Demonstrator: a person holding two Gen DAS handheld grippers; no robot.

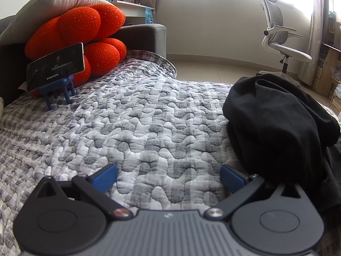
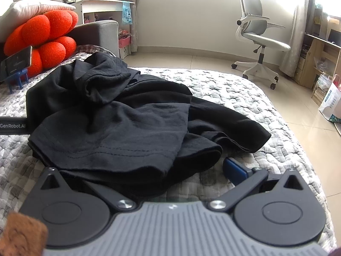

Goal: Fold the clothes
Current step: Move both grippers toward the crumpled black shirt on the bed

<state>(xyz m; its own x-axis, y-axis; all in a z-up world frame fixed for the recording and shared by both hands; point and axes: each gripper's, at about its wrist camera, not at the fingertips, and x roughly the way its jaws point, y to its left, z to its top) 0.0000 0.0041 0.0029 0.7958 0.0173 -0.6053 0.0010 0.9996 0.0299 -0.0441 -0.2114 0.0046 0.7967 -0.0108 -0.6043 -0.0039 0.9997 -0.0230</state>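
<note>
Crumpled black garment (image 2: 119,115) lies just before the wide-open right hand-held gripper (image 2: 168,170).

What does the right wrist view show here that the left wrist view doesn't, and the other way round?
Only the right wrist view: the right gripper open, the black garment's hem lying over its left finger, and a white bag on the floor. Only the left wrist view: the left gripper open over bare checked quilt, both blue fingers clear of the cloth. Both share the crumpled garment, the orange cushion, the phone on its blue stand and the office chair.
</note>
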